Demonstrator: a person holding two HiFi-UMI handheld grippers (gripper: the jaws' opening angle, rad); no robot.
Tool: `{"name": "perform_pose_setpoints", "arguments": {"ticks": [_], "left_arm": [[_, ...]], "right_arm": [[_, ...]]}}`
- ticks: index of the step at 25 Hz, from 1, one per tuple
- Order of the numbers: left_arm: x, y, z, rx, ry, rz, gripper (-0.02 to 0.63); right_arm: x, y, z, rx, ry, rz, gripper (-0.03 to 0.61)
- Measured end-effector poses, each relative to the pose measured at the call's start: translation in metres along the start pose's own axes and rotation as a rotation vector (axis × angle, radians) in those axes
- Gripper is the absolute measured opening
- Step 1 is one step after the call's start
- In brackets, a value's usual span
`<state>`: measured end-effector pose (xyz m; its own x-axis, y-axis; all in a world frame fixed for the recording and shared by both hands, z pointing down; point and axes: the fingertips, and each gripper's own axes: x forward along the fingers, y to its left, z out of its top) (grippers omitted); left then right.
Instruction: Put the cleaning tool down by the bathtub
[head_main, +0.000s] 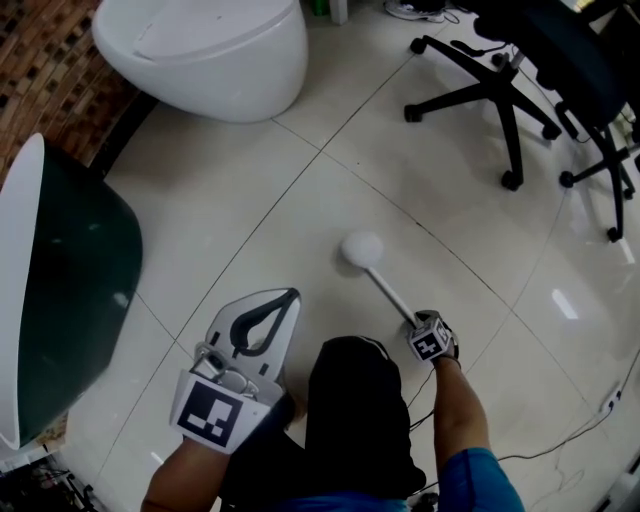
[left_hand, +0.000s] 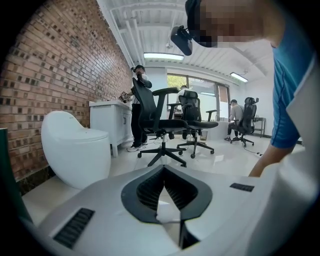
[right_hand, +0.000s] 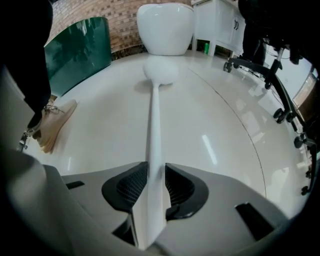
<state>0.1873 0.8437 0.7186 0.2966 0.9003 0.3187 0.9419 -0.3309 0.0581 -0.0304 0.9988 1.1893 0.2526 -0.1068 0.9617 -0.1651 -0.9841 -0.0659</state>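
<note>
White brush (right_hand: 154, 120) in right tool (right_hand: 155, 177), toilet (right_hand: 165, 22) ahead — chairs (head_main: 497, 88) aside

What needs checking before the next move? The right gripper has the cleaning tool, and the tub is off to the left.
1. Grip: ok. The right gripper has its fingers closed on the handle of the cleaning tool.
2. Spare hand: ok. The left gripper has its fingers together with nothing between them.
3. Tool by the bathtub: not ok. The tool's round head sits out over the middle of the floor, apart from the tub.
4. Head touching the floor: cannot tell.
5. Path to the tub: ok in the head view, which shows bare tile. The right gripper view shows a tan object lying near the tub.
6. Office chair: ok, it stands on the far side.
</note>
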Motion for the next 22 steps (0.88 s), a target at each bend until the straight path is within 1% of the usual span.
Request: {"name": "perform_pose_setpoints", "arguments": {"ticks": [2,4,6,8,10,12,14,17,19,22], "left_arm": [[0.000,0.000,-0.002,0.000,0.021,-0.002,0.000],[0.001,0.002,-0.003,-0.008,0.031,-0.001,0.000],[0.003,0.001,-0.004,-0.009,0.030,-0.008,0.000],[0.005,-0.001,-0.005,-0.006,0.032,-0.021,0.000],[0.006,-0.003,-0.006,-0.009,0.034,-0.031,0.000],[0.006,-0.003,-0.004,-0.013,0.027,-0.041,0.000],[0.008,-0.005,-0.002,-0.013,0.016,-0.057,0.000],[0.010,-0.008,-0.006,-0.005,0.026,-0.081,0.000],[0.011,-0.006,-0.009,-0.009,0.027,-0.082,0.000],[0.011,0.002,-0.012,-0.022,0.029,-0.074,0.000]], "right_arm": [[0.001,0.000,0.000,-0.021,0.029,-0.011,0.135],[-0.001,-0.003,0.006,-0.035,0.026,-0.024,0.135],[0.004,0.001,0.002,-0.029,0.029,-0.005,0.133],[0.007,0.003,-0.003,-0.003,0.034,0.003,0.130],[0.005,0.003,-0.003,0.035,0.033,-0.008,0.124],[0.004,0.003,0.000,0.042,0.036,-0.031,0.107],[0.007,0.005,0.002,0.051,0.039,-0.034,0.103],[0.004,0.003,0.002,0.093,0.068,-0.048,0.100],[-0.004,0.002,0.003,0.110,0.082,-0.068,0.100],[-0.017,0.005,0.006,0.123,0.073,-0.067,0.100]]}}
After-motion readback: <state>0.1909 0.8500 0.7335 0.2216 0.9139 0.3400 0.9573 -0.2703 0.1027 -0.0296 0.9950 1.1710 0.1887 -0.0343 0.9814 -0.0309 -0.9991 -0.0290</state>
